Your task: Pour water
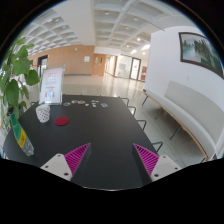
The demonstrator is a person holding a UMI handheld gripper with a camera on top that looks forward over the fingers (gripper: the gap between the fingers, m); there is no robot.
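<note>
Jaws (110, 160) wide, holding nothing, above the dark tabletop (100, 135). White cup (43, 113) sits far left, near the plant (15, 80). Your risk, as judged: no water vessel identifiable; an angled reach could tip the cup.

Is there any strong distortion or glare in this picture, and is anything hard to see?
Gripper view: the wide lens bends the ceiling and the white bench into curves; bright windows wash out the far hall; the small things on the dark table beyond the white cup are too tiny to name; the open fingers look sharp.
</note>
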